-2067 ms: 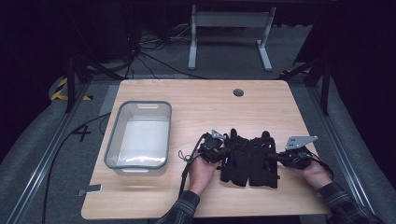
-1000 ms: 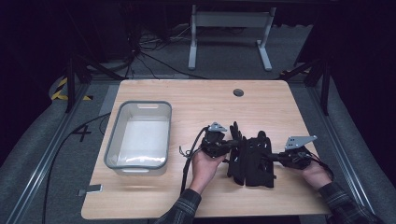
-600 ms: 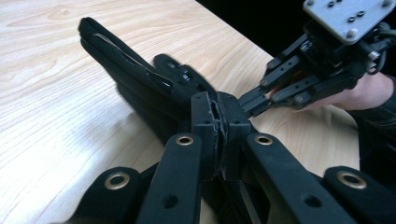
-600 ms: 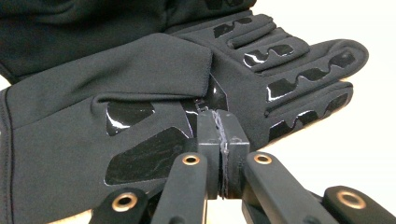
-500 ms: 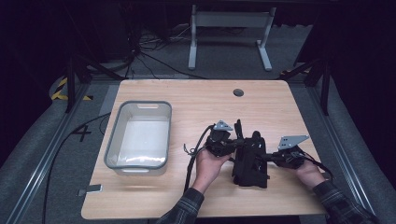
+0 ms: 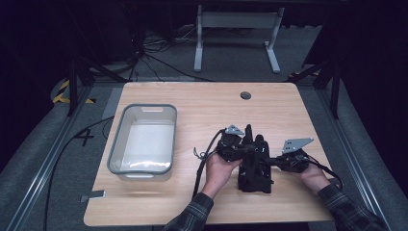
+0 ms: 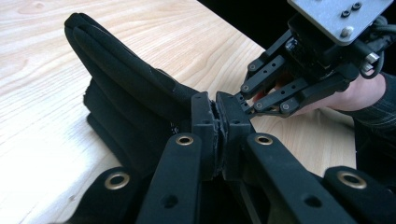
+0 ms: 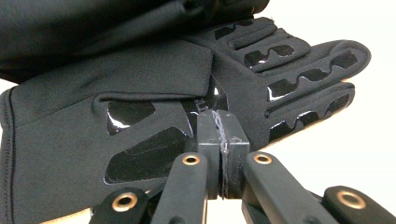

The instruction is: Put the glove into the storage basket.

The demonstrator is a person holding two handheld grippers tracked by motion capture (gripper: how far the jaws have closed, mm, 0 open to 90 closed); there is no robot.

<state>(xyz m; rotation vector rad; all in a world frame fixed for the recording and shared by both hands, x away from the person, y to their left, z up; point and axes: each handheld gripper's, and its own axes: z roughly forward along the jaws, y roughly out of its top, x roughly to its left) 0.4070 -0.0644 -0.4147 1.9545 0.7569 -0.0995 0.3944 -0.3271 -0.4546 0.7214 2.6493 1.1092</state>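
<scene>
Black fabric is what we are gripping from both sides: a pair of gloves (image 6: 254,166) lying stacked on the tabletop (image 6: 202,103), well to the right of the grey plastic bin (image 6: 144,139), which we are taking as our landmark. The left tool (image 6: 239,150) is sitting on the gloves' bin-facing side, its jaws pressed nearly together and pinching a fold of glove cloth (image 7: 135,88). The right tool (image 6: 275,161) is coming in from the side away from the bin, its jaws likewise squeezed tight on an edge of the glove with the shiny grip patches (image 8: 140,154).

We are judging the main risk to be the thinness of both holds (each tool seems to be catching only a lip of fabric). If we are lifting or dragging toward the bin, the cloth could be slipping out of one pinch, leaving the gloves dangling from the other. The two gloves may also be separating, since we cannot tell whether either tool is gripping both layers. Pulling the tools apart could be stretching the fabric taut and tearing it free.
</scene>
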